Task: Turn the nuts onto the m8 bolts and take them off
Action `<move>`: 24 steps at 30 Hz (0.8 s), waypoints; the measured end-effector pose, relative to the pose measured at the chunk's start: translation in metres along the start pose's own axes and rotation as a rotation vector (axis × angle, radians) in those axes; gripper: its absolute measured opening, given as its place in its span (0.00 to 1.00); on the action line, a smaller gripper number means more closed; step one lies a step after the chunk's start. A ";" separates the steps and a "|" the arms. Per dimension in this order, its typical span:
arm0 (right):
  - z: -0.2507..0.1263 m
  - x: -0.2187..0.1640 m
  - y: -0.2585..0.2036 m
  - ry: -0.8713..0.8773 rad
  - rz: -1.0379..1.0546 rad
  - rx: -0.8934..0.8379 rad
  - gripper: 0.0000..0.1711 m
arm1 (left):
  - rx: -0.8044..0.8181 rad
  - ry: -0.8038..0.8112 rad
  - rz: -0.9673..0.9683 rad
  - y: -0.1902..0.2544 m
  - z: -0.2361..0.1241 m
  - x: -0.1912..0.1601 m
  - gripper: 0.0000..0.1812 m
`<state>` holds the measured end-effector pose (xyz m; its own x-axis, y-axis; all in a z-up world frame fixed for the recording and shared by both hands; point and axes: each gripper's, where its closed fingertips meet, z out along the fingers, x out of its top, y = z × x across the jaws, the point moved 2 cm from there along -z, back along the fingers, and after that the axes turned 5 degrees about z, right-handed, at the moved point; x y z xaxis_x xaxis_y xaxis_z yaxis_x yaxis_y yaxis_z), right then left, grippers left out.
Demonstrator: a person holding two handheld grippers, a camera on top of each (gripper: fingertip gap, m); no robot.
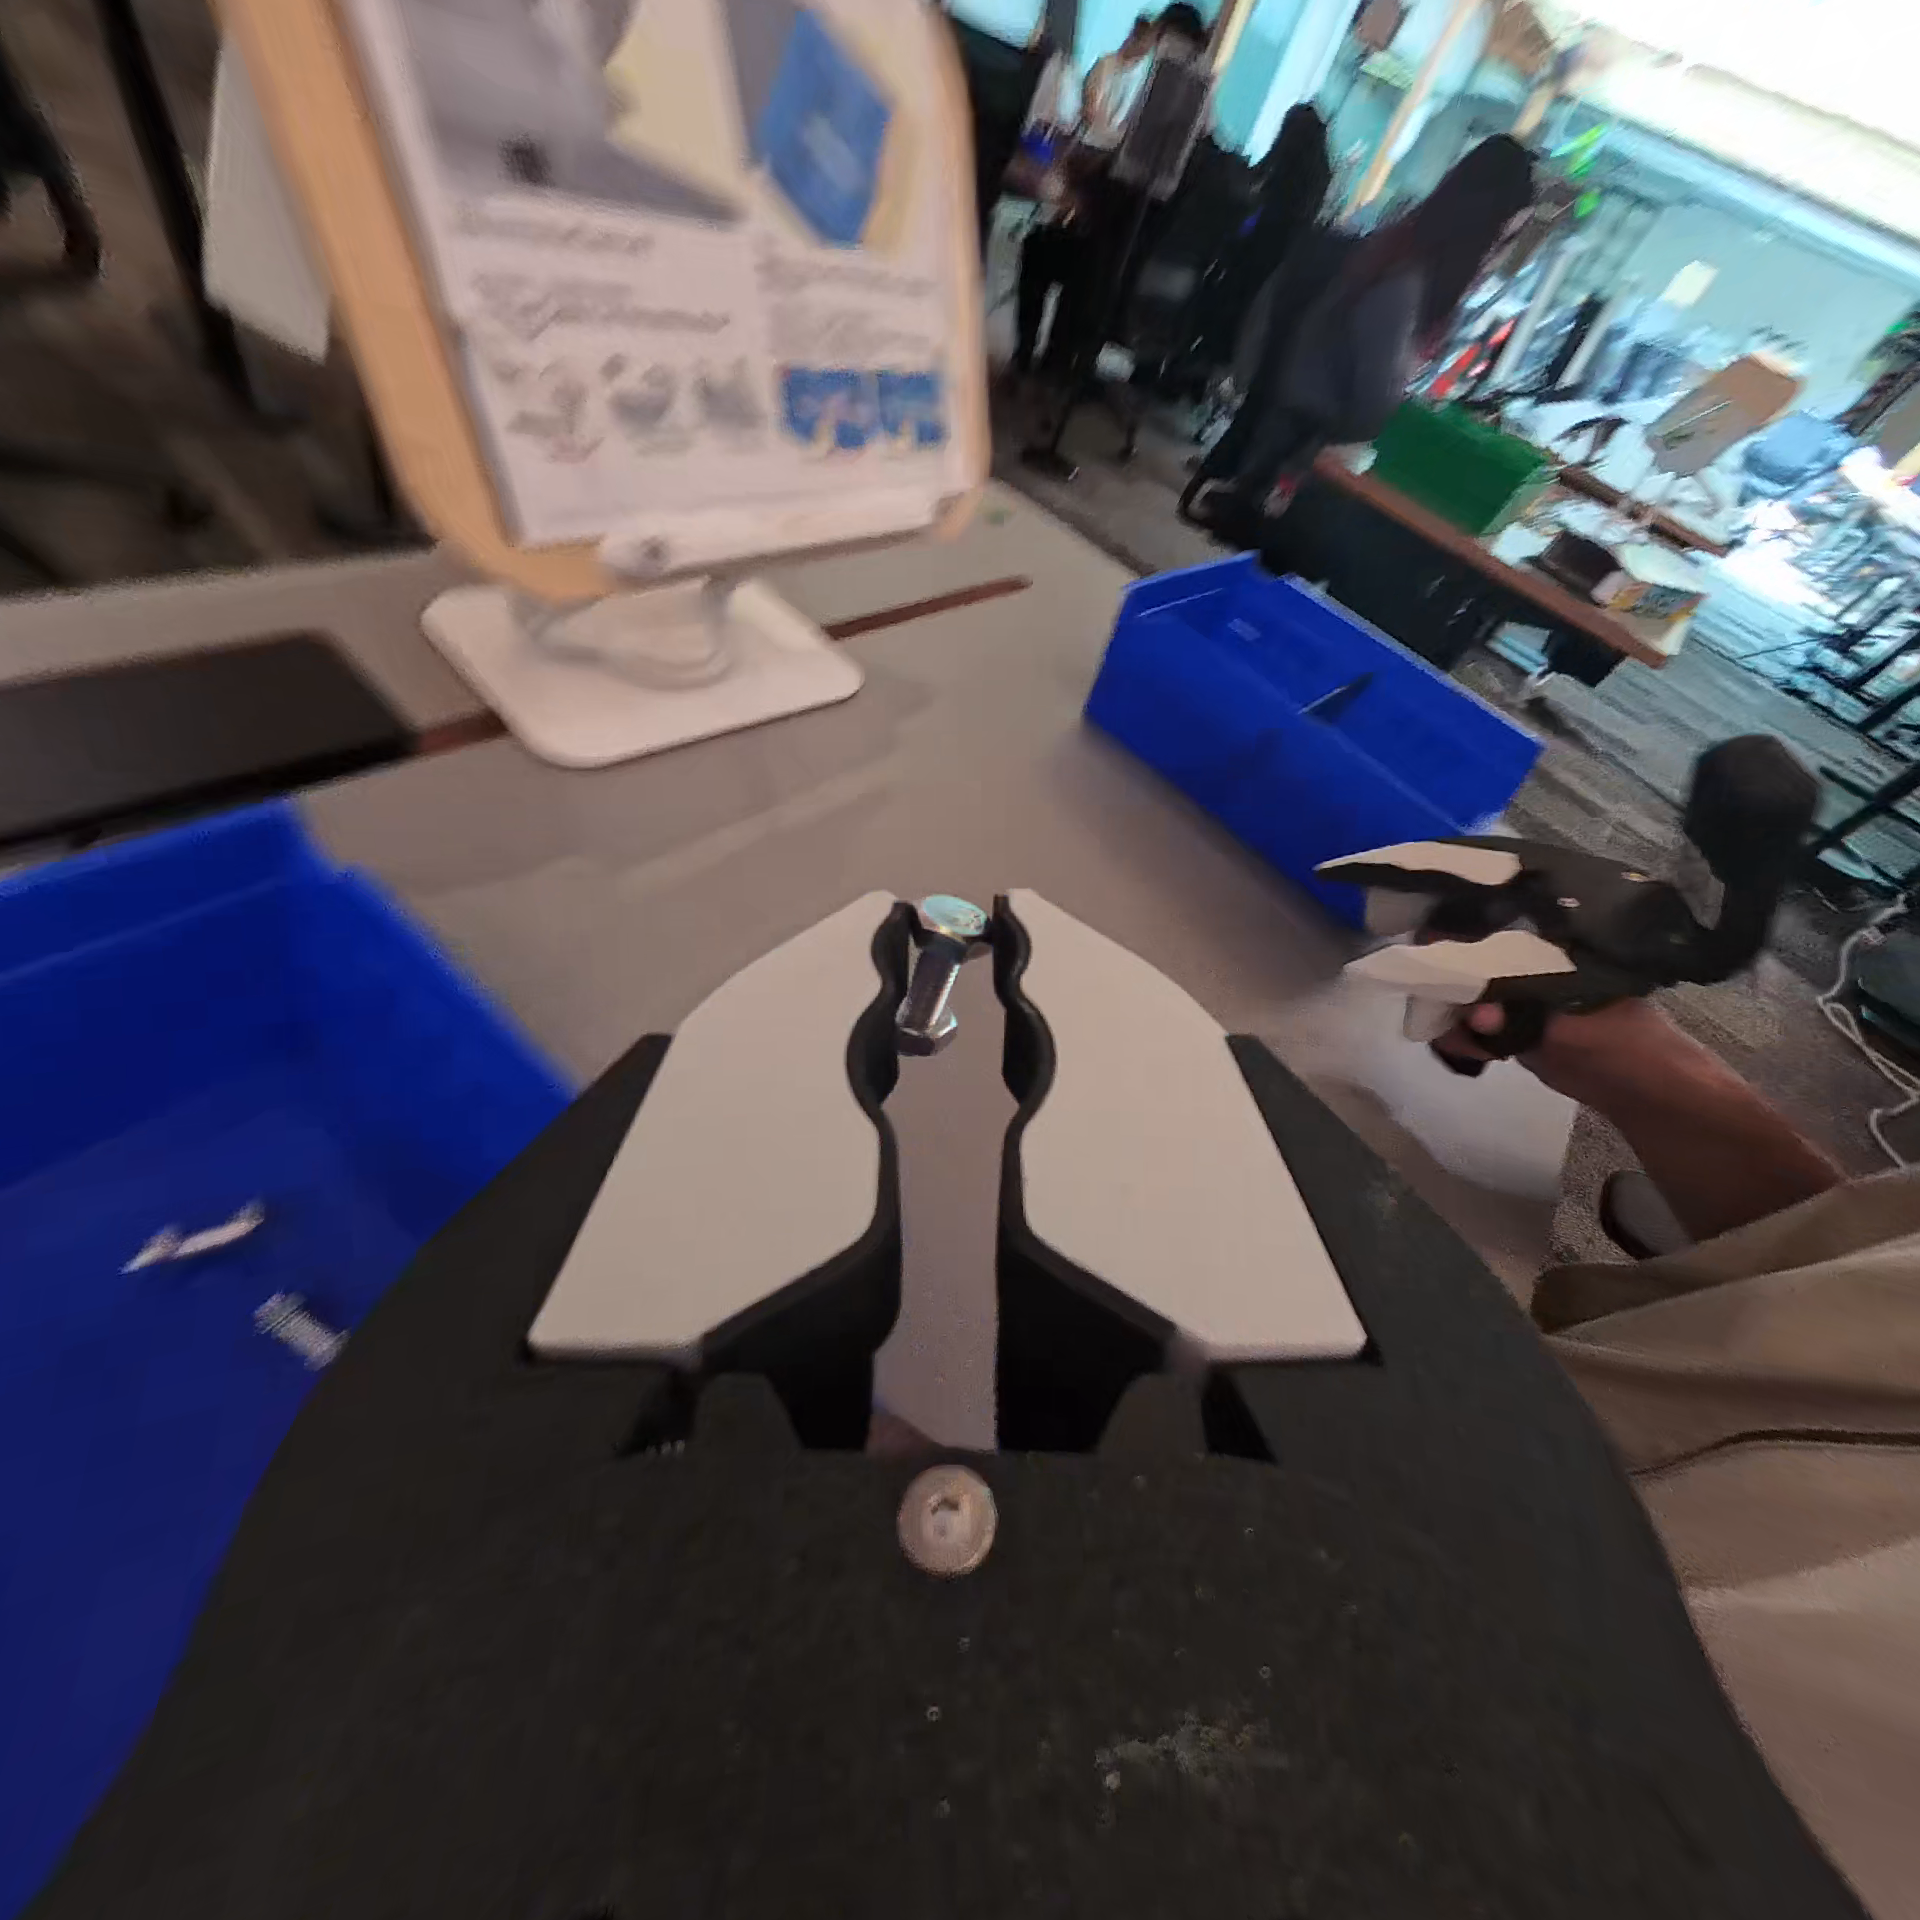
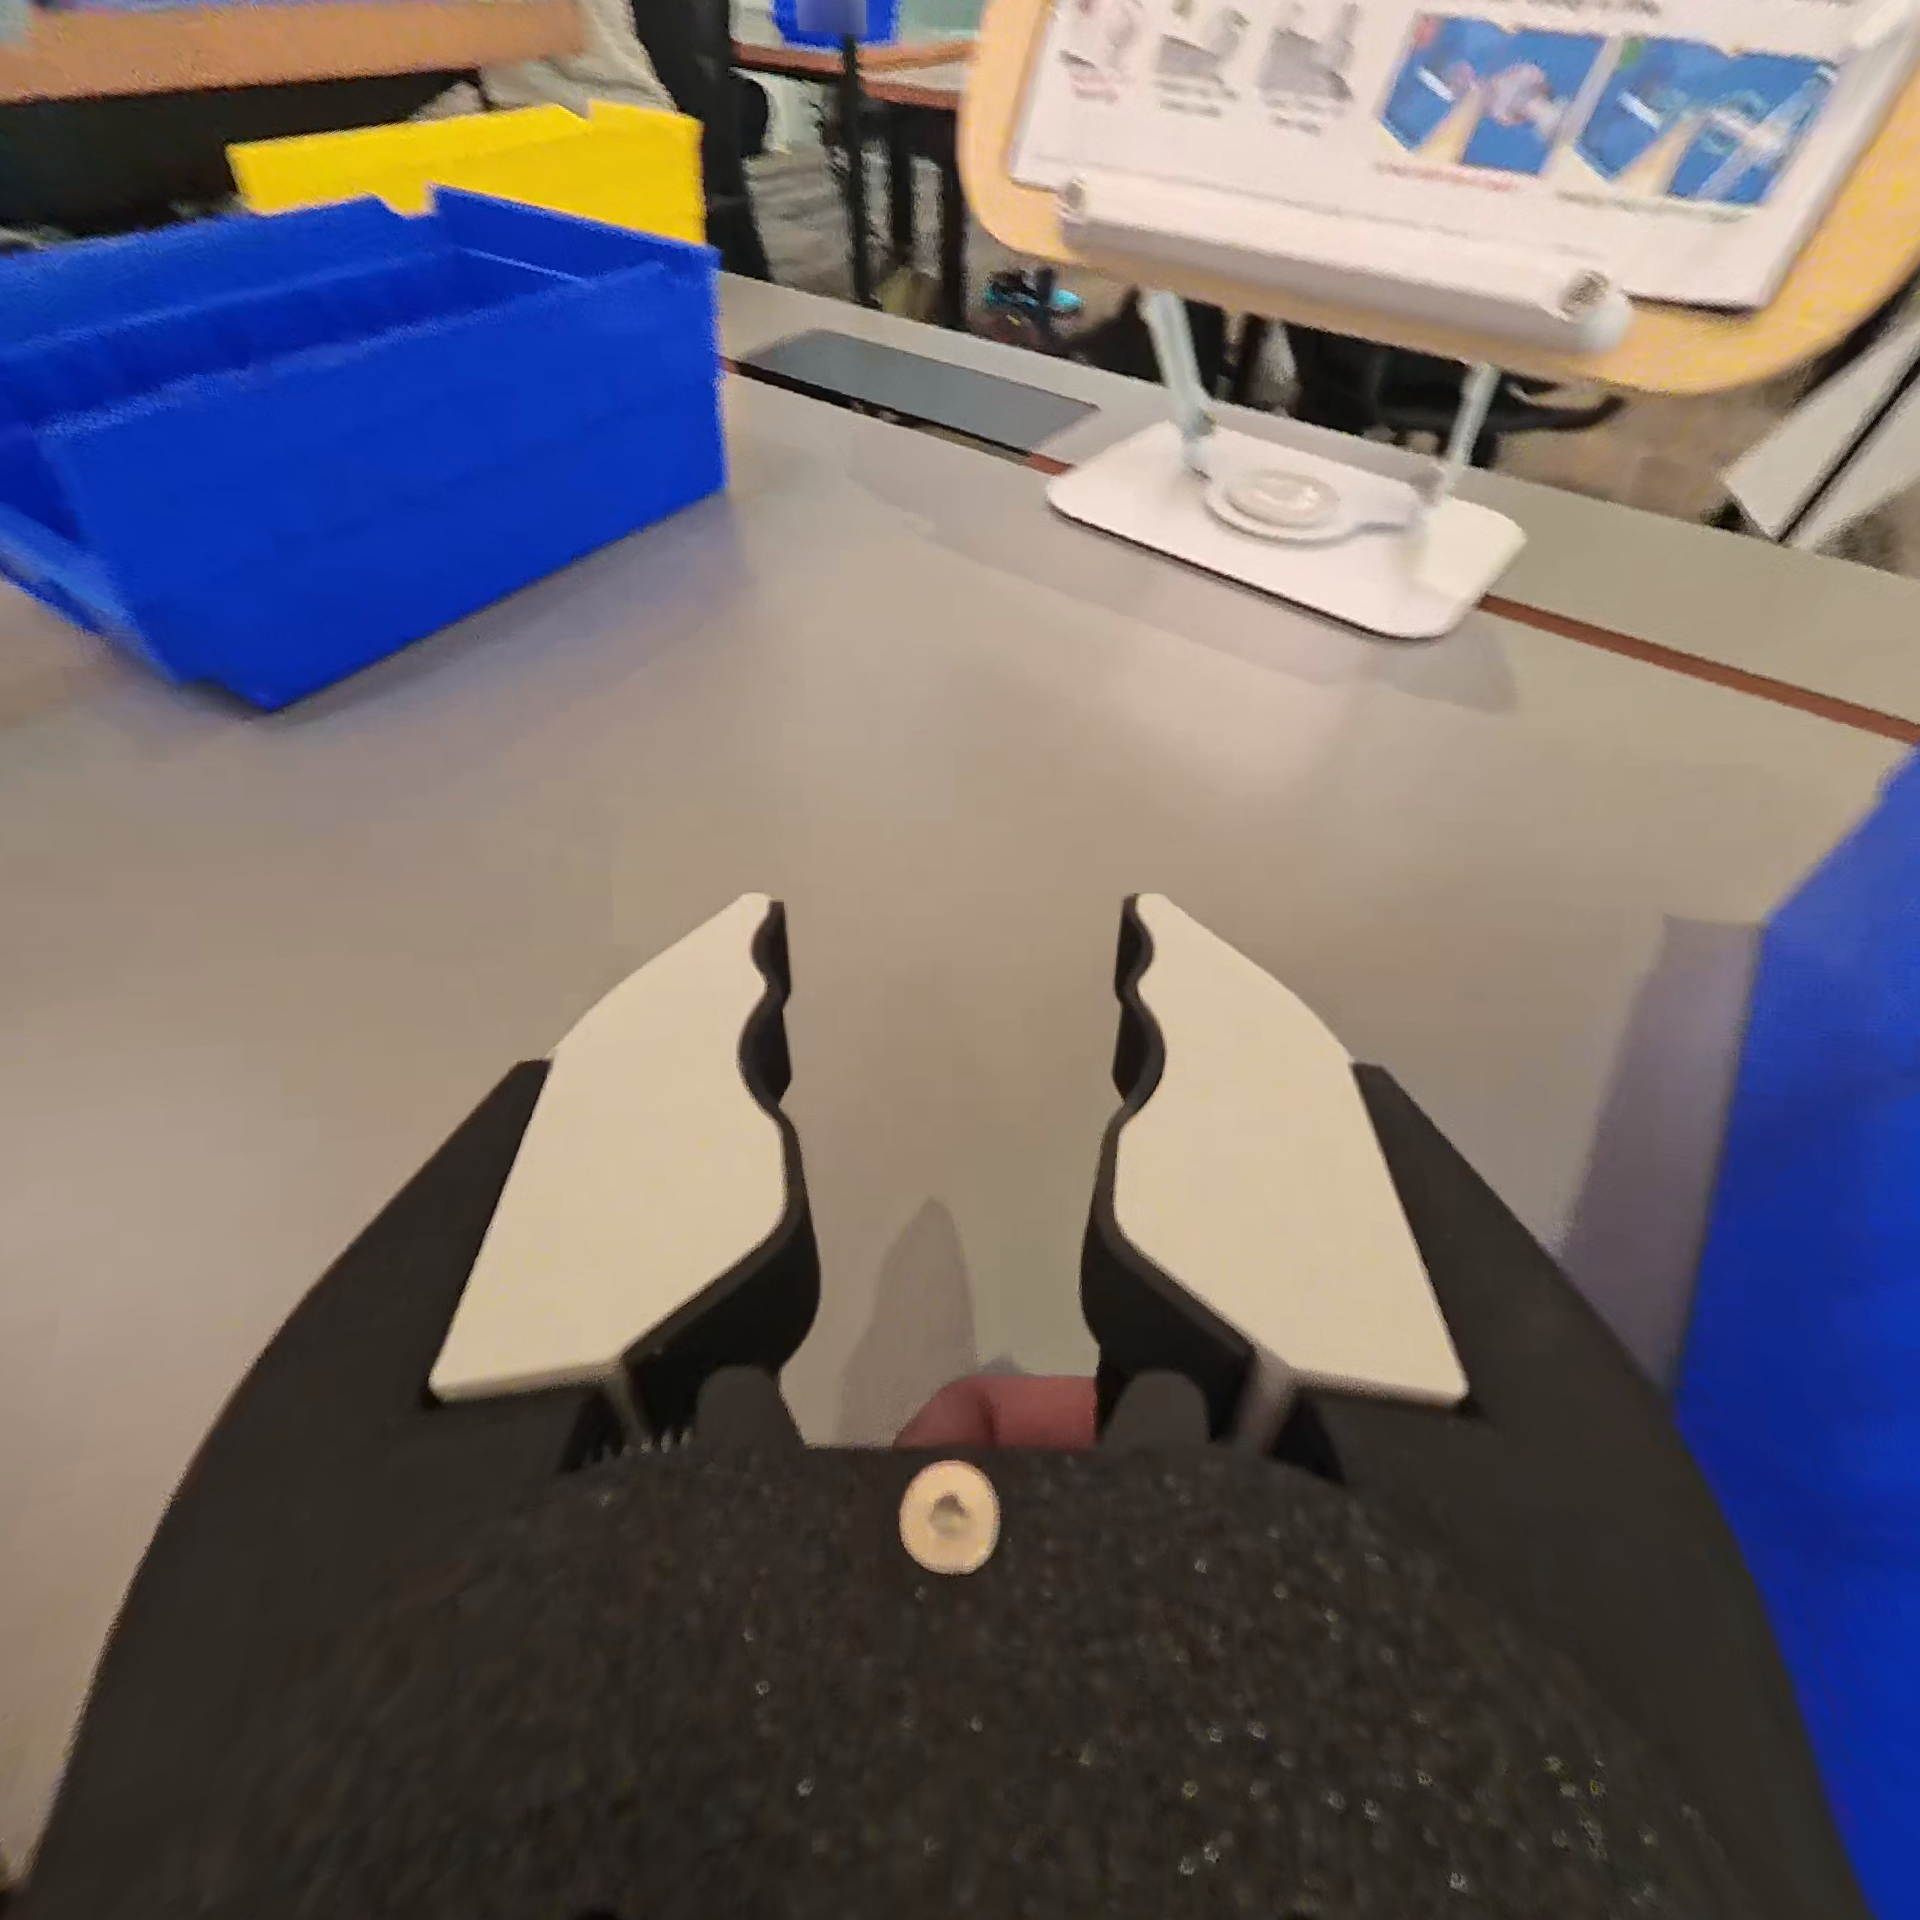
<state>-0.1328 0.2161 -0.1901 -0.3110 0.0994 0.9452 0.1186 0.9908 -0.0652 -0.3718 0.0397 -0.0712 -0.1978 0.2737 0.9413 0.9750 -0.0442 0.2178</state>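
My left gripper (image 1: 951, 906) is shut on a silver M8 bolt (image 1: 928, 982), pinching its hex end between the fingertips. The threaded shaft points back toward the camera with a nut (image 1: 925, 1036) on its near end. It hangs above the grey table (image 1: 727, 831). My right gripper (image 2: 951, 920) is open and empty, low over the bare grey table (image 2: 935, 748). The right gripper also shows in the left wrist view (image 1: 1382, 914), held by a hand at the right, its jaws apart.
A blue bin (image 1: 156, 1091) at the left holds loose bolts (image 1: 192, 1236). A second blue bin (image 1: 1299, 717) stands at the far right; it also shows in the right wrist view (image 2: 364, 447), with a yellow bin (image 2: 499, 156) behind. An instruction board on a white stand (image 2: 1288, 530) stands at the back. People stand beyond the table. Spacing between my two grippers at the tips: around 30 cm.
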 end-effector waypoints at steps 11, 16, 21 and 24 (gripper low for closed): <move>0.003 0.002 -0.068 0.002 -0.144 0.213 0.32 | -0.201 0.101 0.070 0.134 0.049 -0.061 0.08; 0.000 0.002 -0.082 0.015 -0.085 0.278 0.32 | -0.295 0.141 0.027 0.153 0.049 -0.063 0.08; -0.004 0.025 -0.114 0.092 -0.077 0.401 0.30 | -0.453 0.216 -0.083 0.170 0.051 -0.052 0.08; -0.010 0.046 -0.127 0.190 -0.131 0.422 0.25 | -0.495 0.215 -0.125 0.174 0.056 -0.052 0.08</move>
<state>-0.1531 0.0939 -0.1350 -0.1155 -0.0081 0.9933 -0.3156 0.9484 -0.0290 -0.1858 0.0715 -0.0967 -0.3754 0.1059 0.9208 0.7892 -0.4845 0.3775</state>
